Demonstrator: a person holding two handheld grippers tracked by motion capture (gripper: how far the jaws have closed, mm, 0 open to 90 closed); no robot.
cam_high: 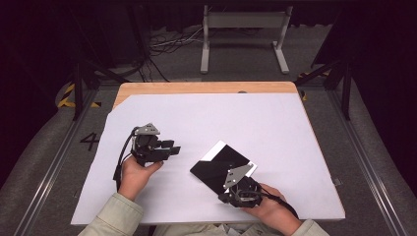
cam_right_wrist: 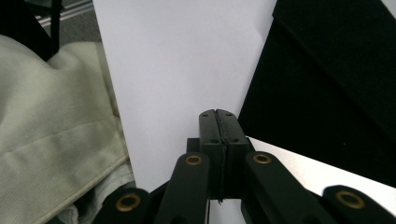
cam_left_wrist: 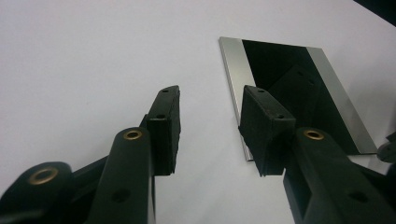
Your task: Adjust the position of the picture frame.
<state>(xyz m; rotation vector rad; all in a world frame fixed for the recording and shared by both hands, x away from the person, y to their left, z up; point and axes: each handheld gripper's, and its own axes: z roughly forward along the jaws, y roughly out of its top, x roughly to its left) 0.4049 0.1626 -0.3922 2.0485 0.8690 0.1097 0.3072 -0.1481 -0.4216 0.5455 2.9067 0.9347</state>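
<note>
Inspecting, we find the right gripper (cam_high: pixel 235 192) nearer, jaws pressed together at the black card's (cam_high: pixel 221 164) near edge; left gripper (cam_high: pixel 169 149) spread, empty, card lying rightward.

panel (cam_high: pixel 216 164) on sheet (cam_high: pixel 236 118), grippers flanking

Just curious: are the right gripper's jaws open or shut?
Shut. In the right gripper view, the right gripper has its two black pads pressed together.

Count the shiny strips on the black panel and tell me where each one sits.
2. On the black panel, one shiny strip runs along the edge nearer the left gripper's jaws, and the other shiny strip runs along the opposite edge.
</note>
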